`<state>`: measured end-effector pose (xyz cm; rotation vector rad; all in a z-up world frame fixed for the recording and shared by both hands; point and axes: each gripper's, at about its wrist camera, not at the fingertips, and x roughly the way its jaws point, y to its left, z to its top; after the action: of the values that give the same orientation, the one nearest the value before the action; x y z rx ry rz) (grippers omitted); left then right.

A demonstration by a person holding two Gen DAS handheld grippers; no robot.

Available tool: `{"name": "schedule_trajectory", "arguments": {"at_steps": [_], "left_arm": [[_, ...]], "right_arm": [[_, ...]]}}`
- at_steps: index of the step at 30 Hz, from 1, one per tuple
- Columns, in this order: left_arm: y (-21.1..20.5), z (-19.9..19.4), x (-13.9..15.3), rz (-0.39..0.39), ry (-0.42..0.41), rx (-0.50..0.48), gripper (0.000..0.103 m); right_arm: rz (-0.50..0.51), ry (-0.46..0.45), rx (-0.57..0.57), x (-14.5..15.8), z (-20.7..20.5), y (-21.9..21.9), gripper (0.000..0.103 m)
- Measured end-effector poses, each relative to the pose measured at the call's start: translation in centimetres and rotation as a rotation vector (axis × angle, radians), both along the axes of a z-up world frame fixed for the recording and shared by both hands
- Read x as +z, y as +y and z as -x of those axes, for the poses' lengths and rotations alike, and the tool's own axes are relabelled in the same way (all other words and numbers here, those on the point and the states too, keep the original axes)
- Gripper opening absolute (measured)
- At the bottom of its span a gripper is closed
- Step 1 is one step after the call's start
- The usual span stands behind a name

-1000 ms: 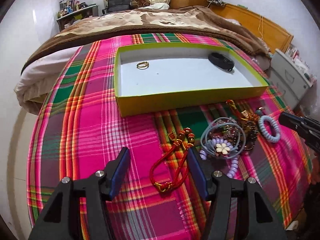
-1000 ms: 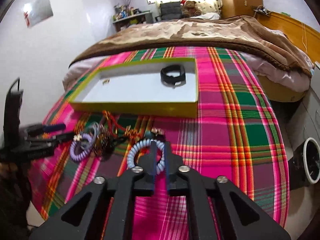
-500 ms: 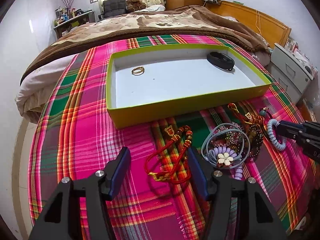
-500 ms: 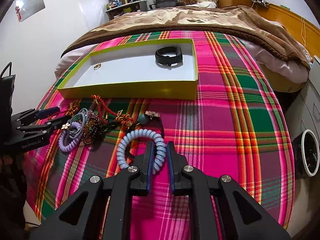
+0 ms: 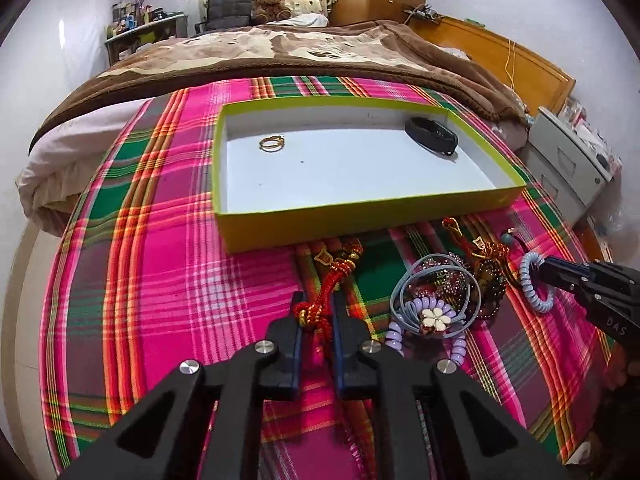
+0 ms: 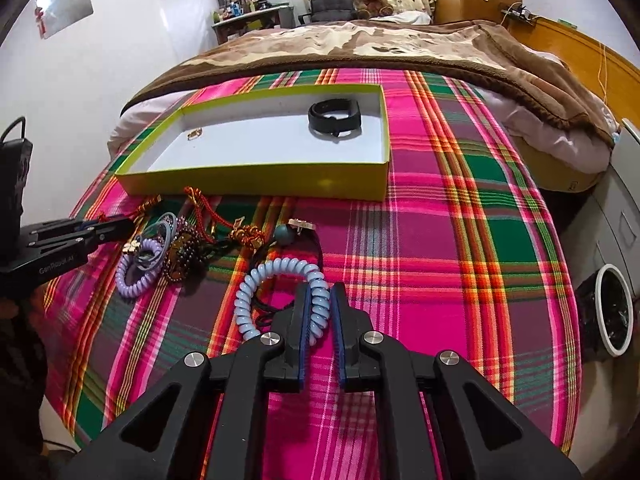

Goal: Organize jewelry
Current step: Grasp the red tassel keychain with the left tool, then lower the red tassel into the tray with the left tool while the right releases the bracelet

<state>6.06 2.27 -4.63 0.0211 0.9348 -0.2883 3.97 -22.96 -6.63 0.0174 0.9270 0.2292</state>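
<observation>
A yellow-green box [image 5: 360, 222] [image 6: 256, 178] lies on the plaid cloth and holds a gold ring [image 5: 272, 143] and a black band [image 5: 432, 134] [image 6: 335, 119]. My left gripper [image 5: 317, 312] is shut on a red cord bracelet [image 5: 334, 280], just in front of the box. My right gripper [image 6: 318, 308] is shut on a light-blue coil hair tie [image 6: 276, 276] [image 5: 530, 284], lifted slightly. A pile of jewelry [image 5: 444, 300] [image 6: 172, 248] with a purple coil tie, grey bands and beads lies between them.
The plaid cloth [image 6: 460, 240] covers the end of a bed with a brown blanket [image 5: 300, 52] behind the box. A grey cabinet [image 5: 572, 160] and a white-rimmed bin [image 6: 612, 308] stand at the right.
My left gripper closed on the red cord bracelet and moved toward the box. My right gripper, holding the light-blue coil tie, lifted it and moved nearer the box.
</observation>
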Motion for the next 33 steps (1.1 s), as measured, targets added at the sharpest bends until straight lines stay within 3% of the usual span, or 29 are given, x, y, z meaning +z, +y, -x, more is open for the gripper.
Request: {"name": "schedule_trajectory", "arguments": {"at_steps": [20, 33], "left_arm": [[0.9, 1.0, 5.0, 0.058, -0.121, 0.01, 0.011], [0.7, -4.5, 6.6, 0.076, -0.135, 0.034, 0.011]], "right_arm": [[-0.099, -0.145, -0.03, 5.5, 1.3, -1.6, 0.01], [-0.077, -0.164, 0.009, 7.8, -6.7, 0.4, 0.01]]}}
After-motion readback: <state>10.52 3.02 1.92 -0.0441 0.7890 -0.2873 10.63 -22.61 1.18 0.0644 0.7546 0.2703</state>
